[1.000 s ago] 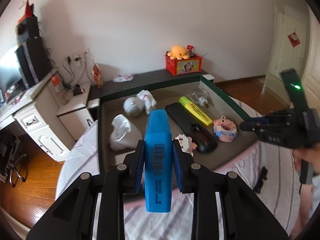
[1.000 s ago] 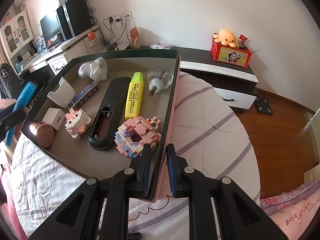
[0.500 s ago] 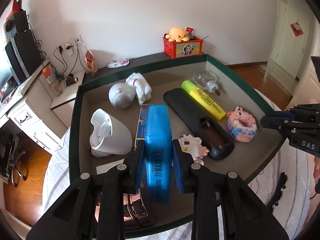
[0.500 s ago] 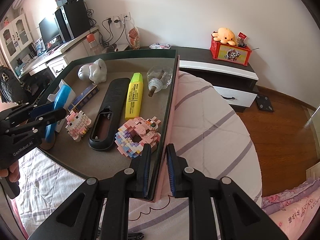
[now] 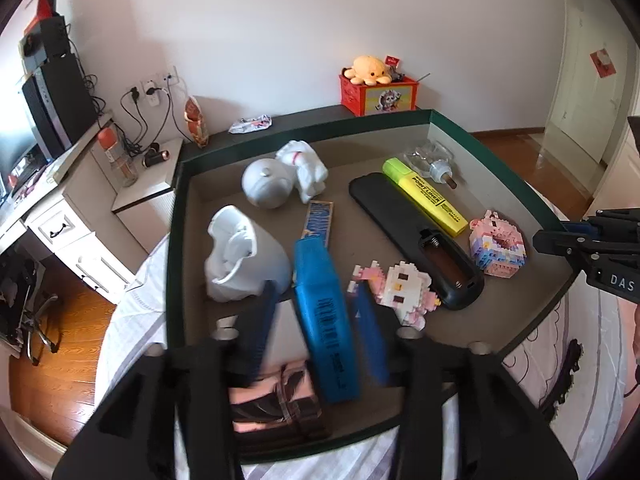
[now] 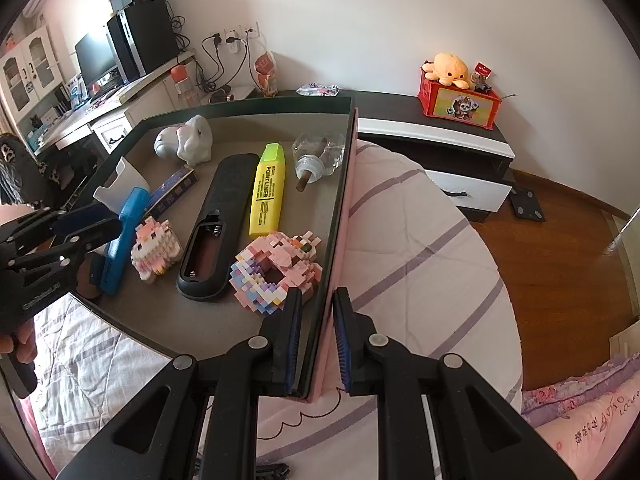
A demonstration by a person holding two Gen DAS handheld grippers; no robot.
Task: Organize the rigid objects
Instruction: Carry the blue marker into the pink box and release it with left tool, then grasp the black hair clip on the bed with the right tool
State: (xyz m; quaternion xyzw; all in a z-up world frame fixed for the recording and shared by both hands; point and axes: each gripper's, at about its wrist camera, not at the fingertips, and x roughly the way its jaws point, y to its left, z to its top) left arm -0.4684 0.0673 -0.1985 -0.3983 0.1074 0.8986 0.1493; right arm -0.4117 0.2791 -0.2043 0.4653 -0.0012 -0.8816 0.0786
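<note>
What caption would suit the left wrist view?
Left hand-held gripper, jaws just opening, releases a blue highlighter into the green-rimmed tray.

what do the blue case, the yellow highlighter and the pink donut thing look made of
Blue case: likely hard plastic, matte, with moulded flat faces and printed text. Yellow highlighter: smooth plastic with a slight sheen and black print. Pink donut: small plastic building bricks, going by its stepped, studded surface.
</note>
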